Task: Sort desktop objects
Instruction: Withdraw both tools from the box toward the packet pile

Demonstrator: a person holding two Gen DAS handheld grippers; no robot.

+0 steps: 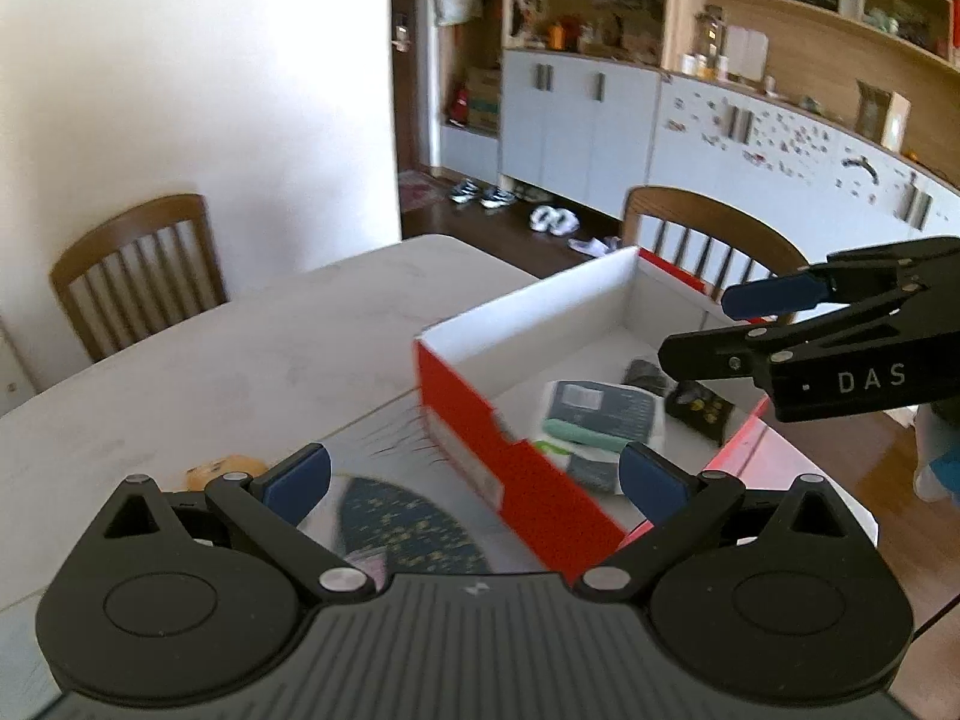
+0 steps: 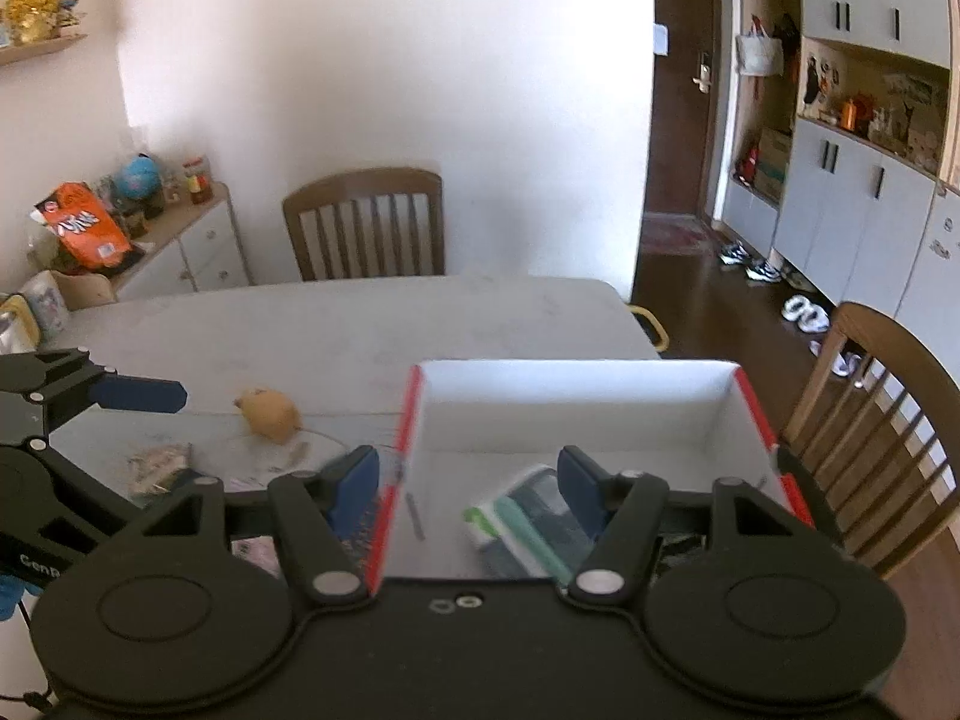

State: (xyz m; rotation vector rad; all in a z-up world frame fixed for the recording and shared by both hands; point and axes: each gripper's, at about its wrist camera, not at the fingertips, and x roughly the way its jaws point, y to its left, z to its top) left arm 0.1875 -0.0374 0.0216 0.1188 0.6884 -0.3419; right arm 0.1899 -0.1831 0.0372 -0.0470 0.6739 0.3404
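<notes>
Red box holding a dark packet and blurred dark items, both grippers hovering with jaws spread, gripping nothing

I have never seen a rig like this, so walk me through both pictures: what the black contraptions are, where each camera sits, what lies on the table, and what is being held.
These are two hand-held grippers, each with a camera looking forward along its blue-padded fingers. The left wrist view shows the left gripper at the bottom, with the right gripper reaching in from the right, over the box. The right wrist view shows its own fingers straddling the box wall.

On the pale table stands an open red box with a white inside. In it lie a dark-and-green packet and a small dark item. Outside the box are a yellow plush toy and a dark patterned oval piece.

Both grippers are open; neither holds anything.
</notes>
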